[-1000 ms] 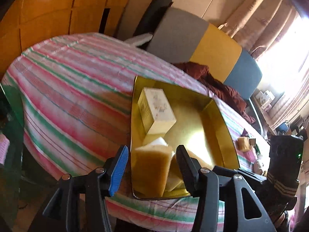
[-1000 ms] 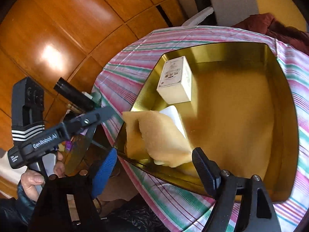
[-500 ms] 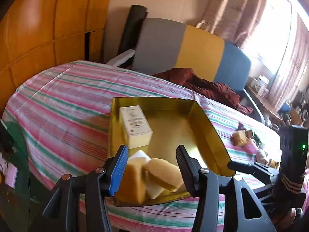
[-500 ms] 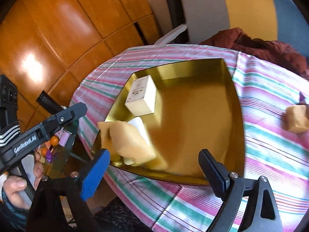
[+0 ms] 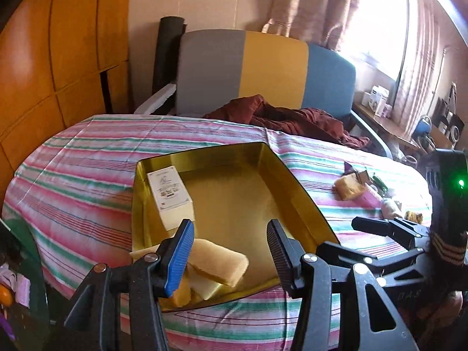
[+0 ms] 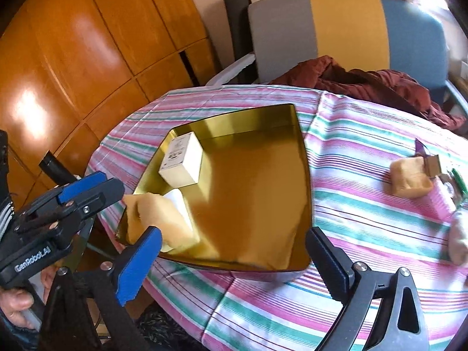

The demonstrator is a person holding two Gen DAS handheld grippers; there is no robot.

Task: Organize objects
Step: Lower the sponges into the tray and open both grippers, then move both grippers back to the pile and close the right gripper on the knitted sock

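The left gripper [image 5: 231, 251] is hovering with its fingers spread wide over the near edge of the gold tray [image 5: 301, 193], gripping nothing. Just beyond its blue-padded finger, a yellow sponge [image 5: 218, 261] is lying in the tray's near-left corner, resting on top of a pale white block [image 5: 204, 285] and another yellow piece (partly hidden behind the finger). A white box [image 5: 171, 197] with printed markings is sitting farther back along the tray's left wall, apart from the sponge pile.

The right gripper [image 6: 234, 256] is also standing spread and empty, hanging above the tray's near rim [image 6: 304, 181], with the tray's bare gold floor showing between its fingers. The tray is sitting on a counter draped in a striped pink, green and white cloth [image 6: 351, 158]. Out on the cloth to the right, well apart from the tray, another yellow sponge block [image 6: 411, 180] is lying beside a few small items too blurred to identify. A dark red garment [image 5: 289, 117] is lying crumpled at the counter's far edge, in front of a grey, yellow and blue chair back [image 5: 263, 67].
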